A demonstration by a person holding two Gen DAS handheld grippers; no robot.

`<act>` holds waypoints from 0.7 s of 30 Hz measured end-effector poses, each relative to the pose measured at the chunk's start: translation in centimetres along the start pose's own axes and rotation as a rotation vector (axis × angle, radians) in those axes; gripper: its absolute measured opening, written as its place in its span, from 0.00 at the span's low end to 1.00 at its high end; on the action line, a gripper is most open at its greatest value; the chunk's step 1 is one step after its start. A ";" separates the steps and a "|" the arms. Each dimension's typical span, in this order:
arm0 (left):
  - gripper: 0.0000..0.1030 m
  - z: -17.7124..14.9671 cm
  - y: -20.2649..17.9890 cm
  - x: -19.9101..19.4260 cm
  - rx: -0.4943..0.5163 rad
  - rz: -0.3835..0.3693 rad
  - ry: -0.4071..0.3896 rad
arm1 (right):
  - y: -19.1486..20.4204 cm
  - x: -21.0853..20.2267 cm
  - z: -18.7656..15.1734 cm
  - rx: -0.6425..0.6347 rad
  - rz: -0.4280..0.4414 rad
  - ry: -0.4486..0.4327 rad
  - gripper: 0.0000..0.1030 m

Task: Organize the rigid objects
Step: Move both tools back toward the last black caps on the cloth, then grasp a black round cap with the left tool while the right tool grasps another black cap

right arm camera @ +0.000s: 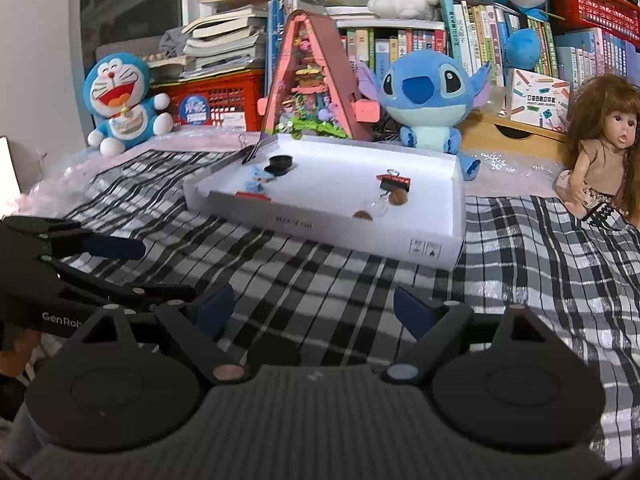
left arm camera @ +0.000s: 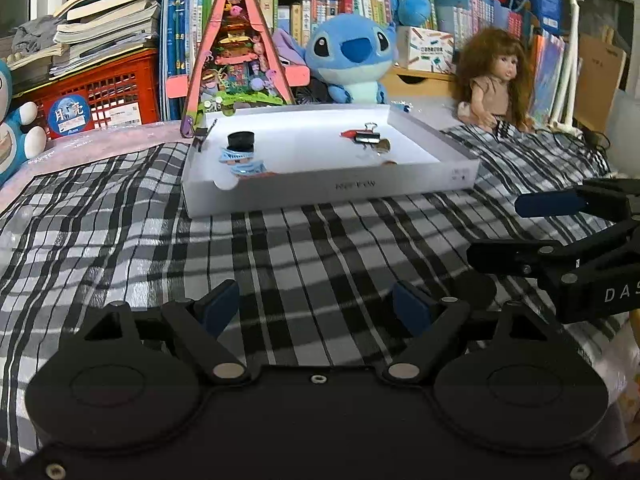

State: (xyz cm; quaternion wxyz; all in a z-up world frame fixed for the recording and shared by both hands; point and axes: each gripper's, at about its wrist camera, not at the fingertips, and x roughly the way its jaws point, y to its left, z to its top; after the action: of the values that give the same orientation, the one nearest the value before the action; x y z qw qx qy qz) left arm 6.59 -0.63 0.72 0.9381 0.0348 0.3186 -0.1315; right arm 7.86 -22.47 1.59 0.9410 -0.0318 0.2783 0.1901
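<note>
A lived-in home, likely a child's room: crammed bookshelves [right arm camera: 420, 44], a Stitch plush [right arm camera: 430, 96], a Doraemon plush [right arm camera: 120, 100], a long-haired doll [right arm camera: 604, 144], and a plaid cloth [left arm camera: 320, 248] spread out

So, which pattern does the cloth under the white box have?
The cloth is black, white and grey plaid; the left wrist view shows it best.

Both views are evenly lit by soft indoor light from above, with a cool tint. The white box [left arm camera: 328, 196] is the brightest thing, its floor nearly washed out, and small items inside cast faint shadows. Dark shadow pools under the fingers [left arm camera: 218, 308] on the checked cloth [left arm camera: 320, 248]. Fisheye bending curves the bookshelf [right arm camera: 400, 44], and corners go black. Detail is slightly soft throughout.
</note>
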 end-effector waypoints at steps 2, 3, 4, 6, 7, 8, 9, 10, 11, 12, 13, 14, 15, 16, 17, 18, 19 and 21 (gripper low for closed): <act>0.80 -0.4 -0.1 -0.1 0.003 -0.002 0.002 | 0.2 -0.1 -0.4 -0.010 0.000 0.003 0.90; 0.80 -0.5 -0.2 -0.2 0.004 -0.005 0.003 | 0.3 -0.2 -0.6 -0.015 0.001 0.005 0.90; 0.80 -0.7 -0.3 -0.3 0.005 -0.007 0.003 | 0.4 -0.3 -0.8 -0.019 0.001 0.008 0.90; 0.81 -1.0 -0.4 -0.5 0.007 -0.011 0.000 | 0.6 -0.4 -1.1 -0.025 0.005 0.014 0.90; 0.81 -1.2 -0.5 -0.6 0.011 -0.014 0.000 | 0.7 -0.4 -1.3 -0.028 0.008 0.017 0.90; 0.81 -1.3 -0.5 -0.7 0.014 -0.017 -0.001 | 0.7 -0.4 -1.5 -0.032 0.010 0.019 0.90; 0.81 -1.4 -0.6 -0.8 0.016 -0.018 -0.003 | 0.8 -0.5 -1.6 -0.037 0.010 0.021 0.90; 0.81 -1.5 -0.7 -0.8 0.018 -0.021 -0.005 | 0.9 -0.5 -1.8 -0.043 0.009 0.023 0.90; 0.81 -1.6 -0.8 -0.9 0.019 -0.024 -0.006 | 0.9 -0.5 -1.9 -0.047 0.010 0.027 0.90; 0.81 -1.7 -0.8 -1.0 0.020 -0.031 -0.006 | 1.0 -0.5 -2.1 -0.050 0.014 0.031 0.90; 0.81 -1.8 -0.9 -1.0 0.022 -0.037 -0.005 | 1.0 -0.5 -2.2 -0.052 0.018 0.035 0.90; 0.81 -1.8 -1.0 -1.0 0.026 -0.042 -0.002 | 1.1 -0.5 -2.3 -0.054 0.021 0.038 0.90; 0.81 -1.9 -1.1 -1.1 0.031 -0.045 -0.001 | 1.1 -0.5 -2.4 -0.058 0.021 0.040 0.90; 0.81 -2.1 -1.3 -1.1 0.037 -0.044 0.000 | 1.2 -0.5 -2.6 -0.062 0.020 0.042 0.90; 0.81 -2.2 -1.4 -1.1 0.044 -0.042 0.000 | 1.2 -0.5 -2.7 -0.067 0.019 0.044 0.90; 0.81 -2.3 -1.5 -1.1 0.050 -0.041 0.000 | 1.2 -0.5 -2.8 -0.072 0.019 0.046 0.90; 0.80 -2.4 -1.5 -1.1 0.055 -0.042 0.000 | 1.2 -0.5 -2.9 -0.076 0.017 0.048 0.90; 0.80 -2.5 -1.6 -1.2 0.062 -0.044 -0.004 | 1.3 -0.5 -3.0 -0.082 0.016 0.051 0.90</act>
State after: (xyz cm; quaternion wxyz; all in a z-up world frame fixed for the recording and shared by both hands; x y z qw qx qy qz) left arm 3.80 -1.53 -0.52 0.9342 0.0565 0.3130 -0.1618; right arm 5.44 -21.97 -0.61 0.9299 -0.0730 0.2945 0.2081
